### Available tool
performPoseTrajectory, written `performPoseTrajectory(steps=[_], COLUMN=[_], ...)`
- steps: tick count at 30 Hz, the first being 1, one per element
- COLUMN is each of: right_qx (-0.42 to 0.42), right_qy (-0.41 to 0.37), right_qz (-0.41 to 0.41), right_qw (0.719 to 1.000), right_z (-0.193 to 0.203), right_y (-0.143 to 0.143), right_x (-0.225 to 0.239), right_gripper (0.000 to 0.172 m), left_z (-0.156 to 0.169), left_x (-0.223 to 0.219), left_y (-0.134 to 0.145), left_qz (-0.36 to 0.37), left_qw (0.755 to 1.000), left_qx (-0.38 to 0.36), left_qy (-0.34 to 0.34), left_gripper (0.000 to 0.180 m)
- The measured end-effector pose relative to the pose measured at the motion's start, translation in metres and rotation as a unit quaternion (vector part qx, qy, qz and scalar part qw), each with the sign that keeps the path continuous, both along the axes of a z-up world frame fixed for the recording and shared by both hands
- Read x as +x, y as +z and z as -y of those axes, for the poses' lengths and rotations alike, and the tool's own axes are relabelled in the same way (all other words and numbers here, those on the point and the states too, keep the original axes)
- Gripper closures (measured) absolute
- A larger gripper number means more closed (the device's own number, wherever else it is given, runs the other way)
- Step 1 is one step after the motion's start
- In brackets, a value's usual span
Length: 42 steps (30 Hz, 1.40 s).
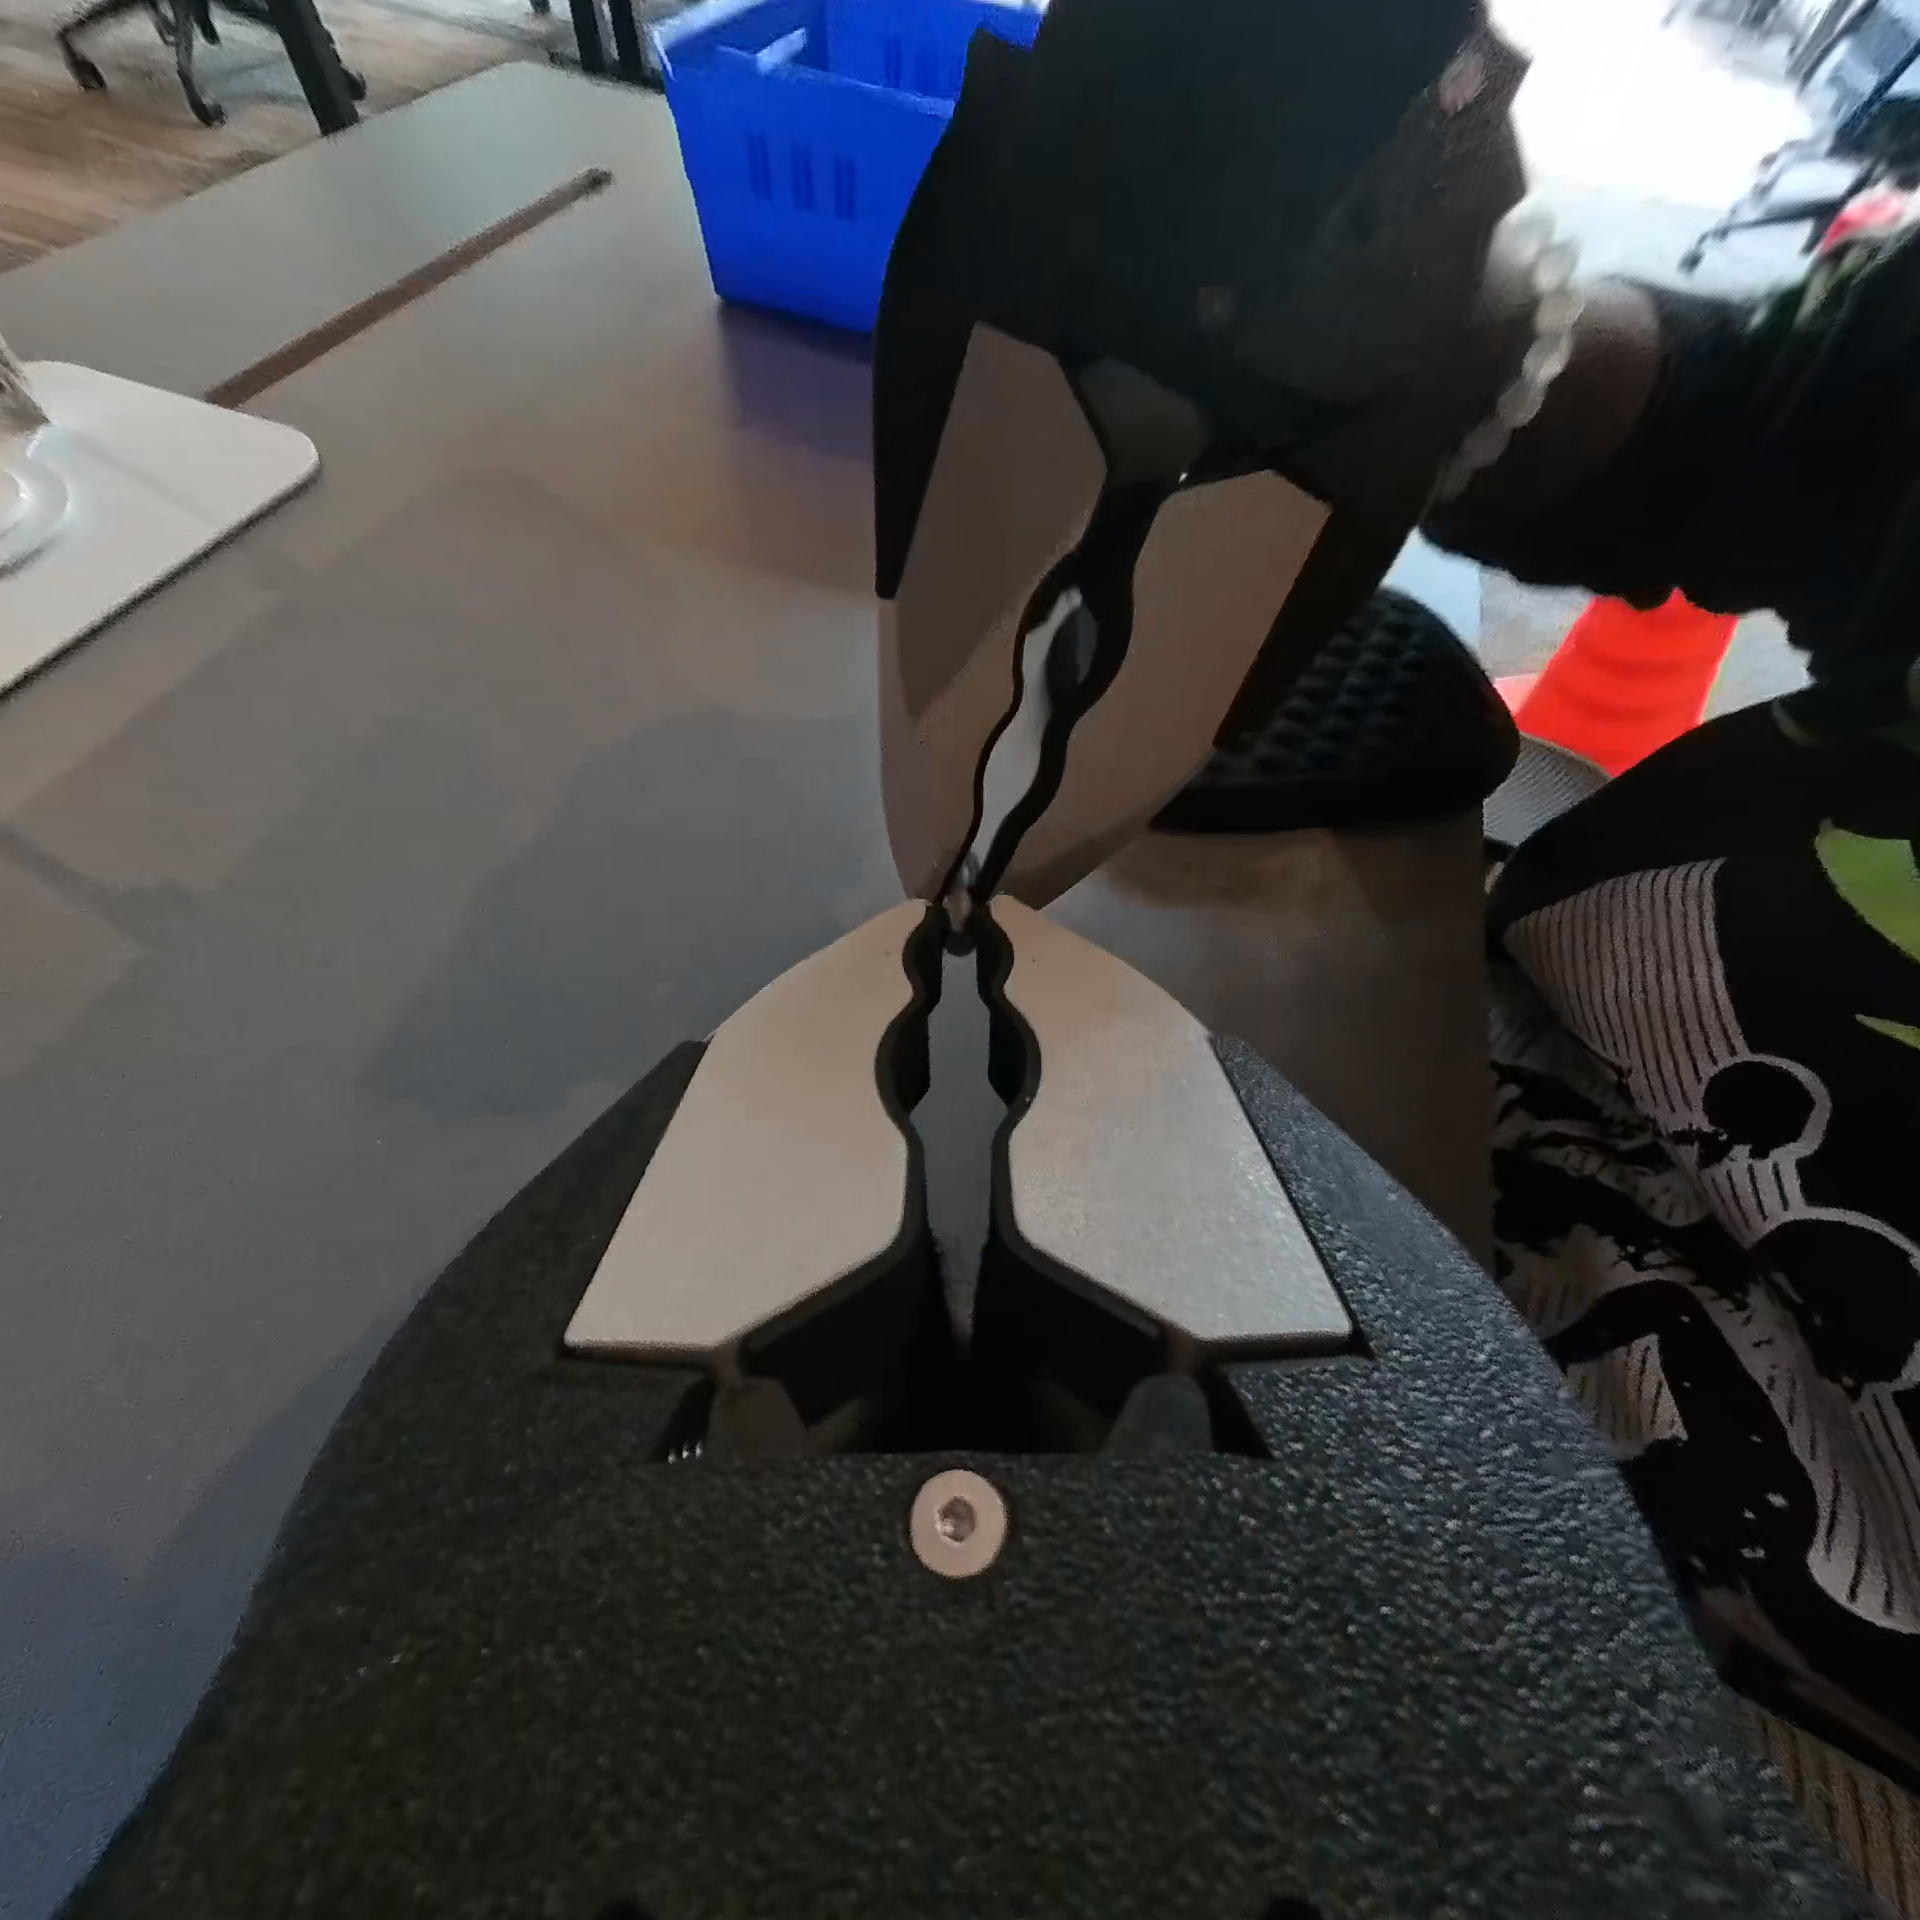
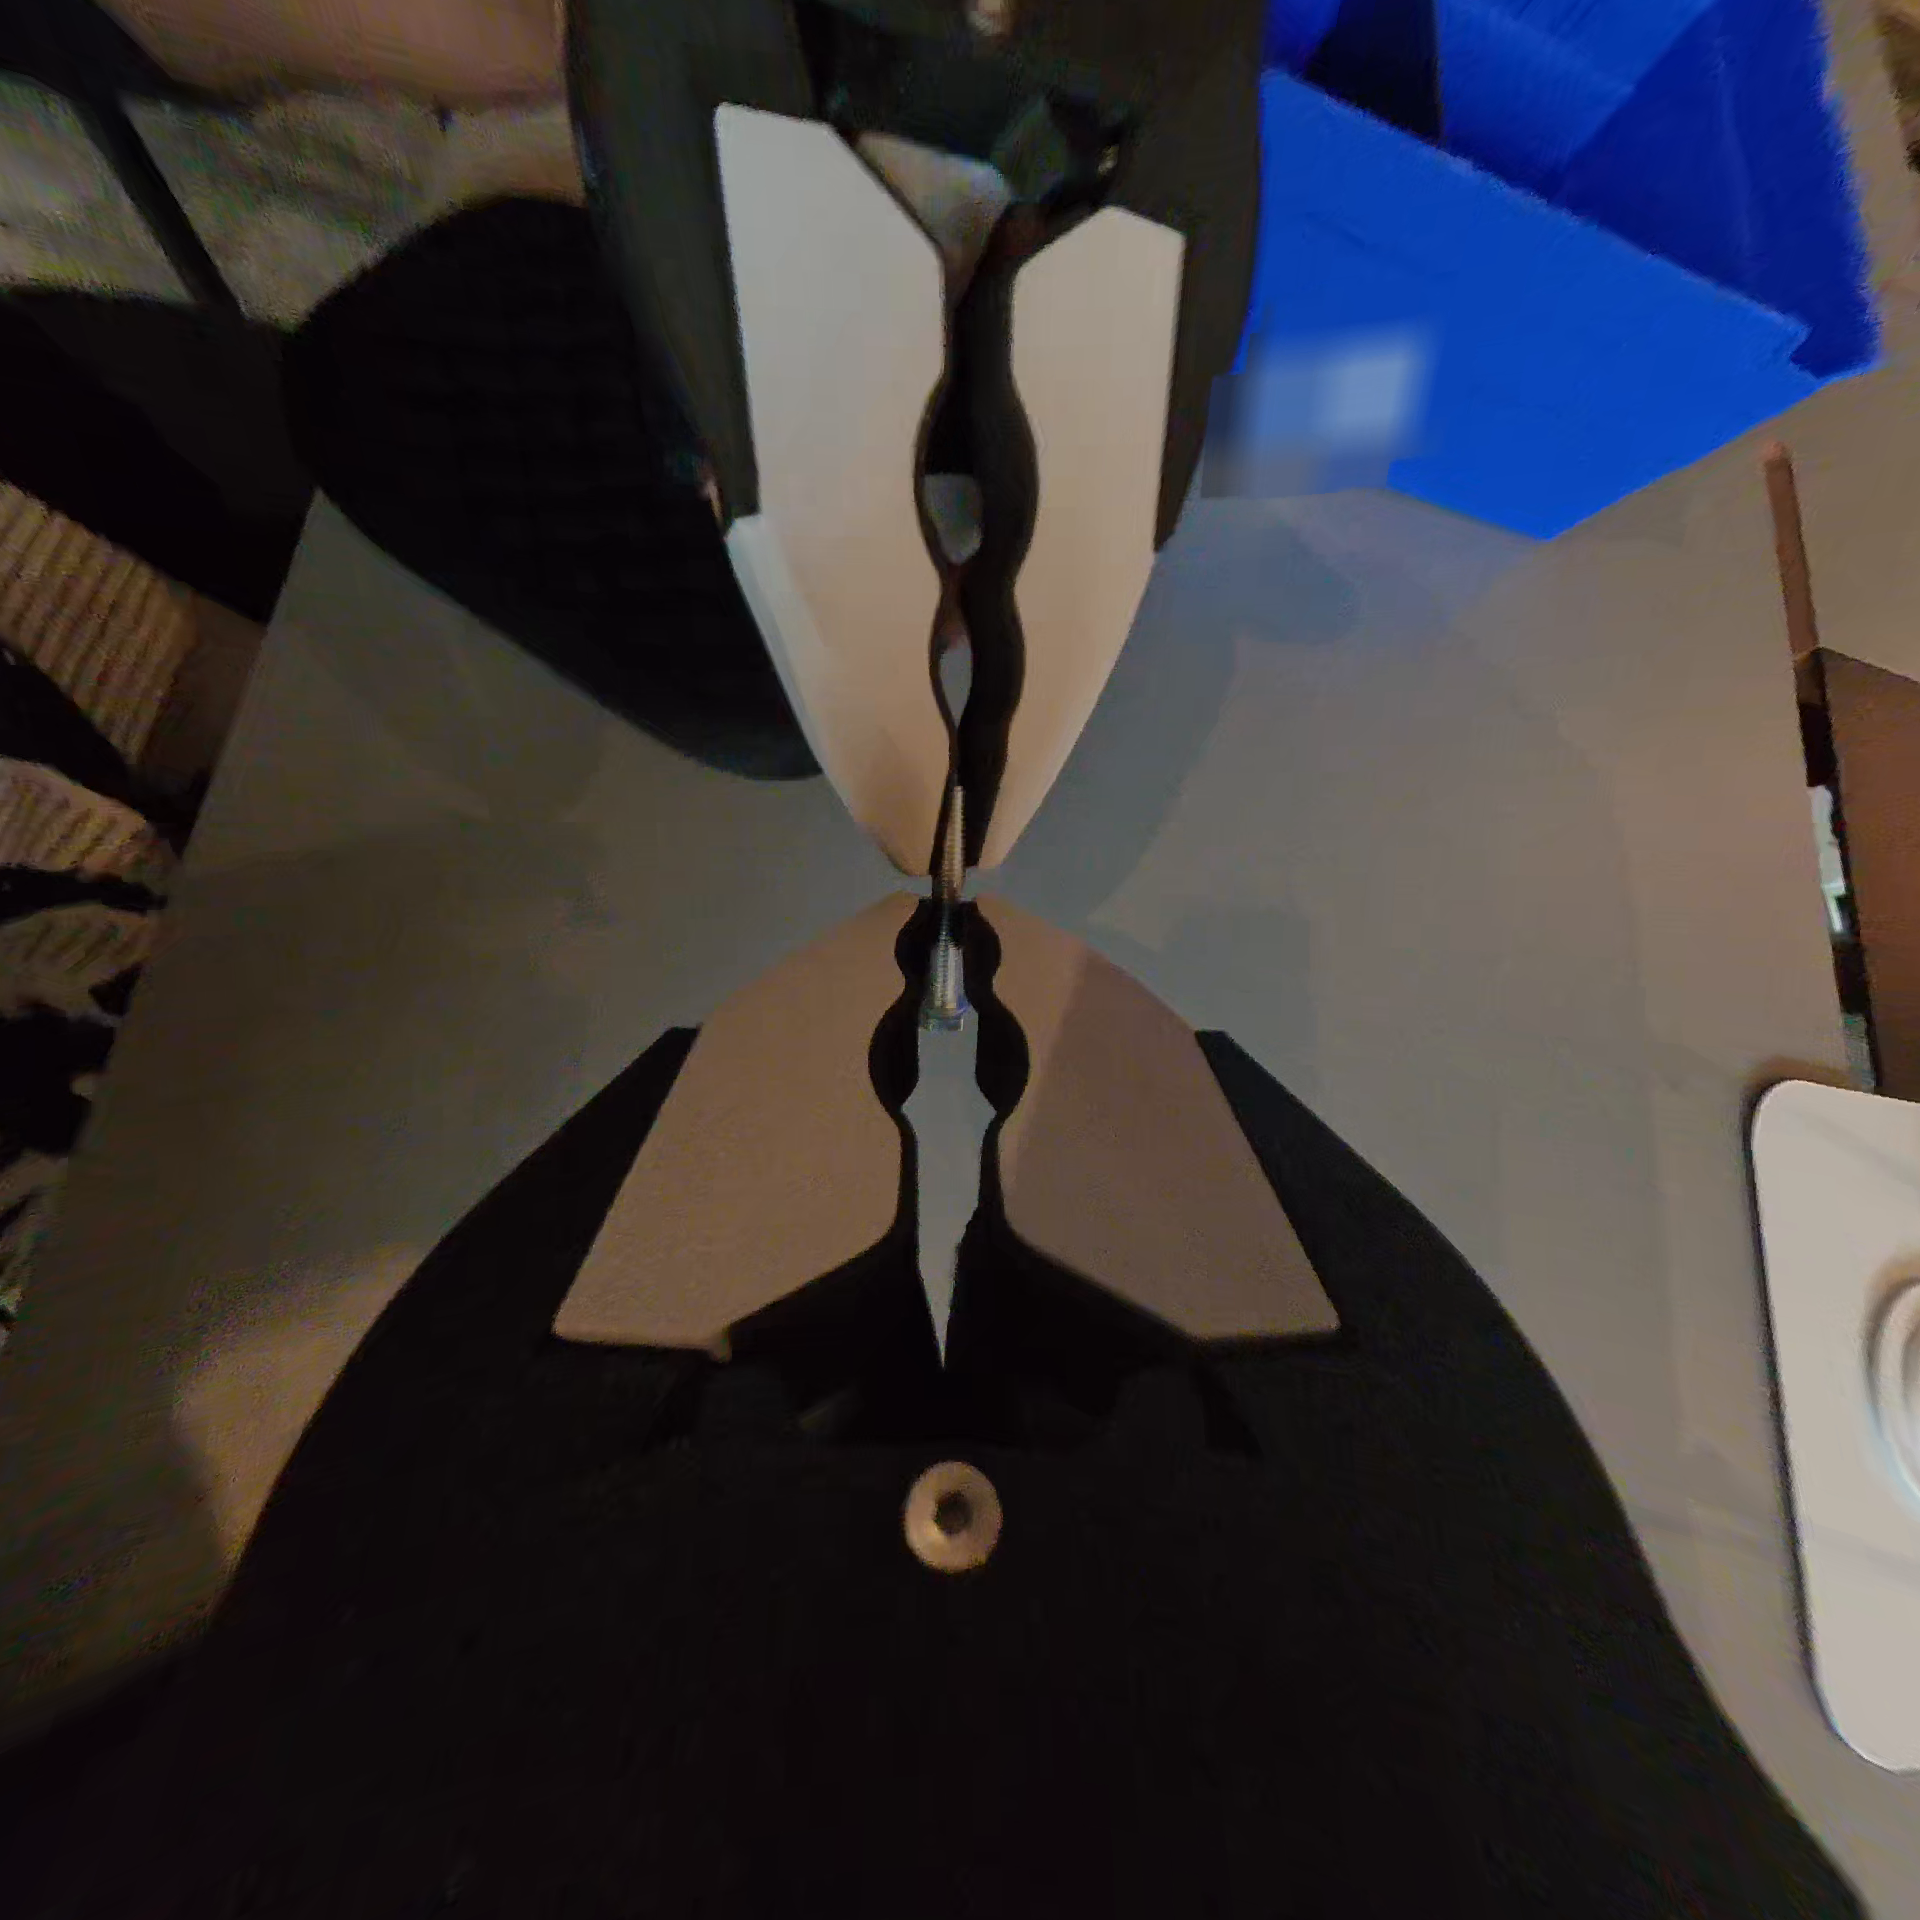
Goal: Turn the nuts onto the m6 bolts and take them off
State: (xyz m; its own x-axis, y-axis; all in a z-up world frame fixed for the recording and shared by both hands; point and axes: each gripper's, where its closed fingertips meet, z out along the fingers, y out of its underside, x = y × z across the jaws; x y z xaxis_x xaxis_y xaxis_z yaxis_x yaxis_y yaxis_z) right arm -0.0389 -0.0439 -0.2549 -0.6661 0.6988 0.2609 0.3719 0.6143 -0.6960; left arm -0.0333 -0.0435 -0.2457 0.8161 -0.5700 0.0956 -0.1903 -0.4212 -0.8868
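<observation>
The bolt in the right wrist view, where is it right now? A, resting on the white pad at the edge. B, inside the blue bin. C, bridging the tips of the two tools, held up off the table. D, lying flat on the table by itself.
C: the bolt spans the meeting tips of the right tool and the left tool, above the grey table.

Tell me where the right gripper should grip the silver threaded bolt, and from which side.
Grip the silver threaded bolt on its shank just ahead of the head, coming in along its axis from the head end. It lies lengthwise between the right gripper's fingers, and the left gripper already covers the far threaded end.
</observation>
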Motion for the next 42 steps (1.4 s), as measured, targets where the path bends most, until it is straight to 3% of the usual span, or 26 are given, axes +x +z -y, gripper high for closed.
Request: performPoseTrajectory(steps=[6,13,16,24,28,30,33,35,39,42], right_qx=[-0.19,-0.287,-0.314,-0.321,-0.311,-0.316,-0.309,-0.285,-0.288,-0.268], right_qy=[-0.031,-0.043,-0.047,-0.037,-0.034,-0.03,-0.021,-0.027,-0.042,-0.062], right_qz=[-0.108,-0.201,-0.221,-0.211,-0.205,-0.2,-0.161,-0.123,-0.129,-0.112], right_qw=[0.975,0.935,0.922,0.922,0.928,0.927,0.937,0.95,0.948,0.955], right_z=[-0.009,-0.021,-0.026,-0.019,-0.016,-0.014,-0.013,-0.023,-0.036,-0.031], right_y=[0.035,0.062,0.065,0.052,0.047,0.046,0.037,0.029,0.045,0.039], right_x=[-0.006,-0.007,-0.006,-0.009,-0.01,-0.01,-0.009,-0.005,0.003,-0.003], right_gripper=[0.167,0.167,0.167,0.167,0.167,0.167,0.167,0.154,0.155,0.155], left_z=[-0.011,-0.025,-0.026,-0.029,-0.028,-0.027,-0.026,-0.028,-0.032,-0.034], left_x=[-0.012,-0.018,-0.018,-0.008,-0.003,-0.003,-0.003,-0.005,-0.013,-0.008], left_y=[0.04,0.071,0.074,0.06,0.054,0.052,0.045,0.039,0.023,0.017], left_qz=[0.101,0.214,0.251,0.208,0.192,0.191,0.15,0.122,0.045,0.021], left_qw=[0.985,0.944,0.933,0.946,0.952,0.953,0.962,0.966,0.974,0.977], left_qx=[0.135,0.243,0.253,0.245,0.238,0.235,0.23,0.227,0.215,0.207], left_qy=[0.036,0.055,0.045,0.032,0.016,0.015,0.013,0.023,0.046,0.041], left_gripper=[0.149,0.153,0.153,0.158,0.175,0.176,0.176,0.176,0.176,0.176])
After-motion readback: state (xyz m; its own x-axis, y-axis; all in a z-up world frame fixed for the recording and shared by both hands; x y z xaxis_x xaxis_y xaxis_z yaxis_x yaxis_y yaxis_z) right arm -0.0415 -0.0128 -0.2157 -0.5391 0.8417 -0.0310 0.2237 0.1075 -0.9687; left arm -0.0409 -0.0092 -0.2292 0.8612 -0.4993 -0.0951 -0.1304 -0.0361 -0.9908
